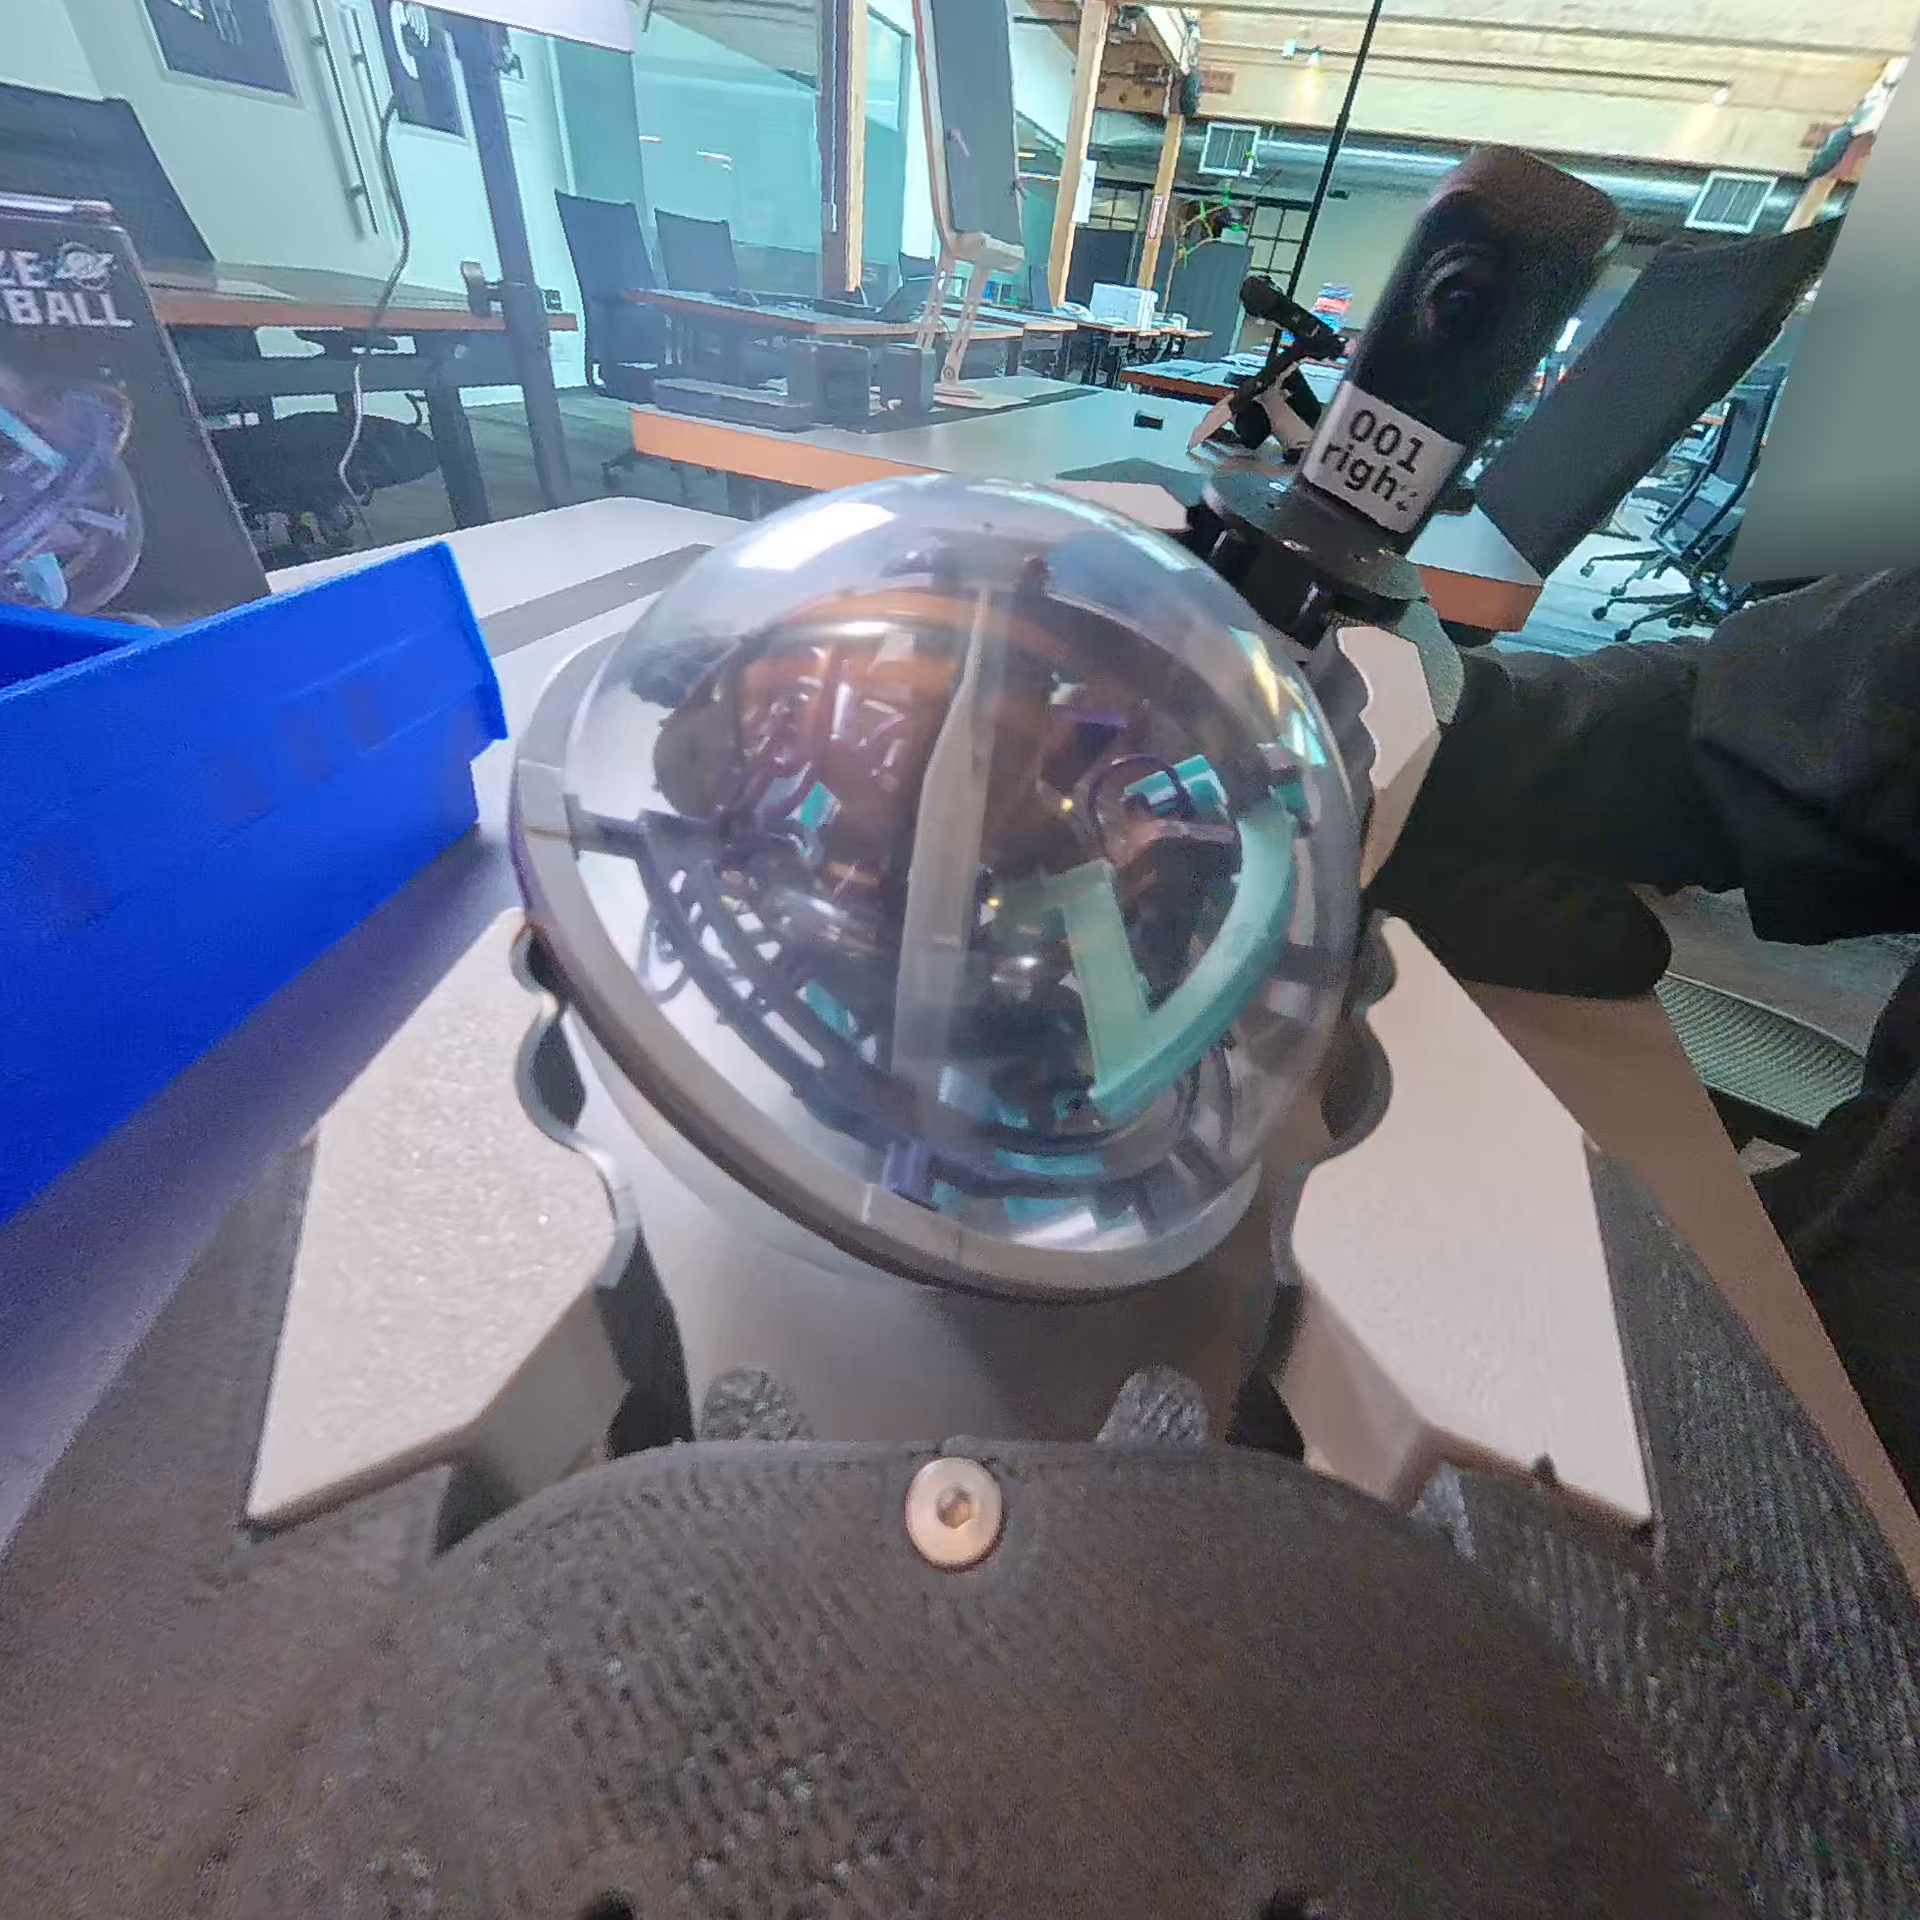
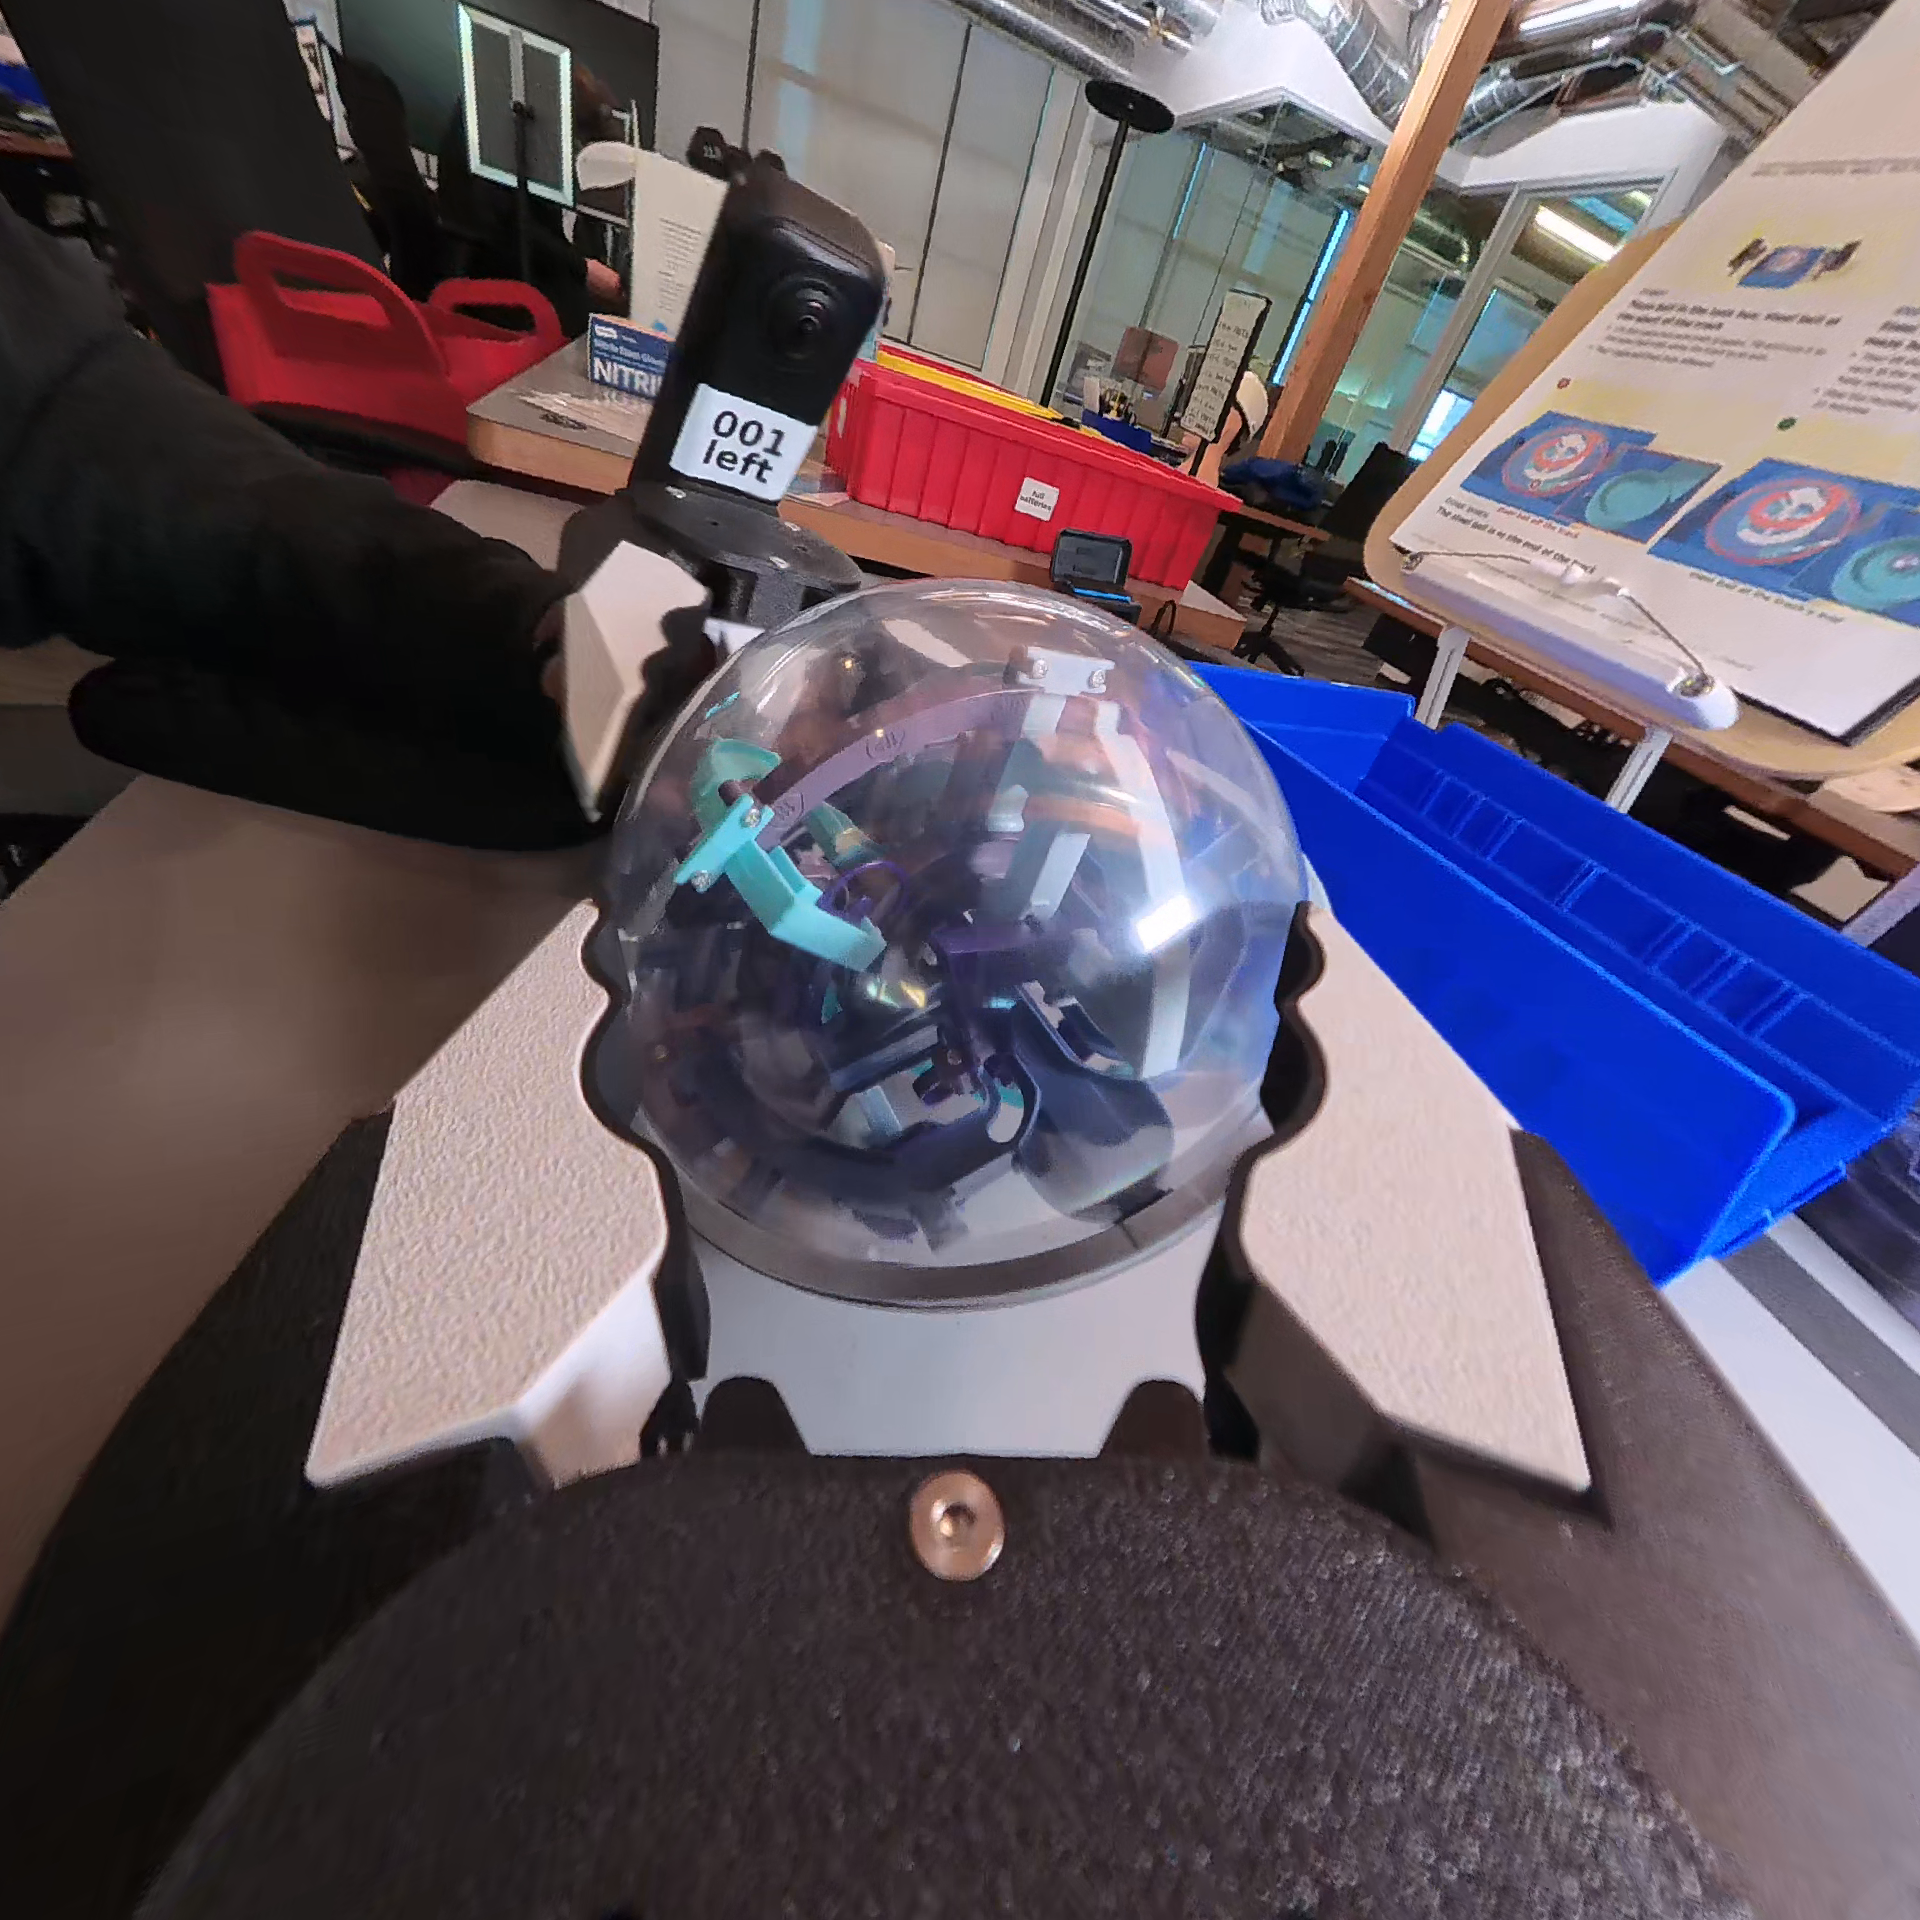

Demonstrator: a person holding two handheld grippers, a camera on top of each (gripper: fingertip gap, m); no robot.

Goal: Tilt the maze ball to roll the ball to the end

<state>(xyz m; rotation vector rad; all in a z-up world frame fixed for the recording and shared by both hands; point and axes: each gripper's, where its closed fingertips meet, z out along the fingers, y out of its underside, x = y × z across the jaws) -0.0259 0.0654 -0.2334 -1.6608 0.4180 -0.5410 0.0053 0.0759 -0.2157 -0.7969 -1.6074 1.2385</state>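
The maze ball point(image 1: 935, 883) is a clear sphere with teal, purple and orange tracks inside and a grey ring around it. It is tilted in the left wrist view. My left gripper point(image 1: 945, 987) is shut on it, with both pads against its sides. My right gripper point(image 2: 951, 997) is shut on the same maze ball point(image 2: 951, 935) from the opposite side, pads pressed on both flanks. Each view shows the other gripper behind the sphere, held by a black-gloved hand point(image 1: 1662, 790). I cannot make out the small ball inside.
A blue bin point(image 1: 208, 810) stands close beside the sphere and also shows in the right wrist view point(image 2: 1558, 935). The maze ball's dark box point(image 1: 83, 416) stands behind the bin. An instruction board point(image 2: 1714, 416) leans at the right. Red bins point(image 2: 1018, 457) sit on a farther table.
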